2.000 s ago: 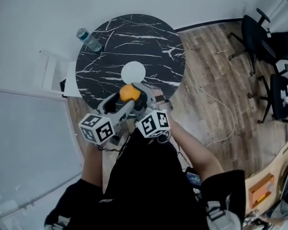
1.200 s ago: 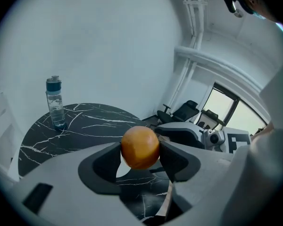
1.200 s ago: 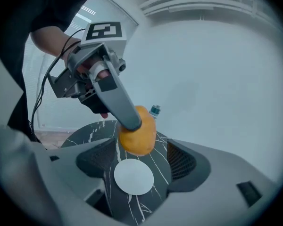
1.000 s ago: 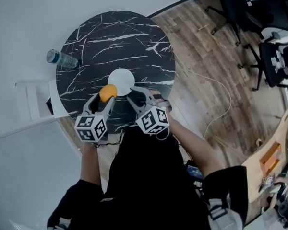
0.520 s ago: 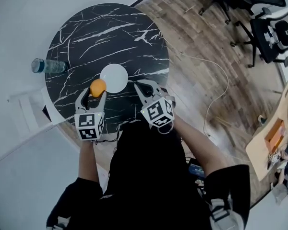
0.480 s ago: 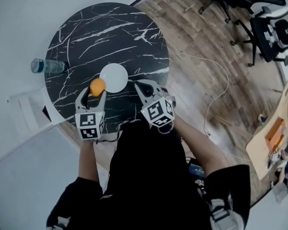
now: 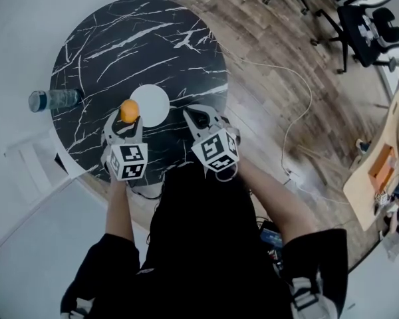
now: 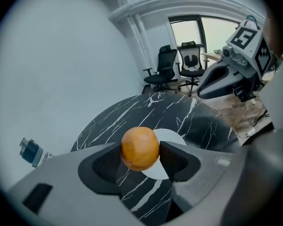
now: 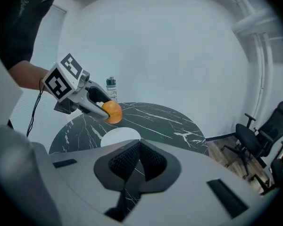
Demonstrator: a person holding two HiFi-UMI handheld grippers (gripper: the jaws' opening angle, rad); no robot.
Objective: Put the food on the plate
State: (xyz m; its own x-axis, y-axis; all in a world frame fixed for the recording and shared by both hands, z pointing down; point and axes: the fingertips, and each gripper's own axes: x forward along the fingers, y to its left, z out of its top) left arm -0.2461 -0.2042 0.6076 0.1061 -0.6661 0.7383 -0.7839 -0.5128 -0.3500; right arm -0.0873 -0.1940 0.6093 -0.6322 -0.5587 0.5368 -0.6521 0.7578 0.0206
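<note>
Beside the plate [image 7: 153, 105], the left gripper [image 7: 129, 116] clamps the orange [image 8: 140, 148]. The right gripper [image 9: 138, 150] has just closed empty; placing remains.

Plate [image 7: 149, 105] sits on the table [image 7: 139, 45], toward the person's side. The fruit [image 7: 129, 110] is between the left gripper's [image 7: 128, 117] jaws, just beside the plate's left rim (held up off the tabletop). The right gripper [image 7: 199, 115] is off the plate's right. A bottle [image 7: 53, 100] stands at the table's left edge, and the chairs [image 7: 366, 25] are well away to the right.
</note>
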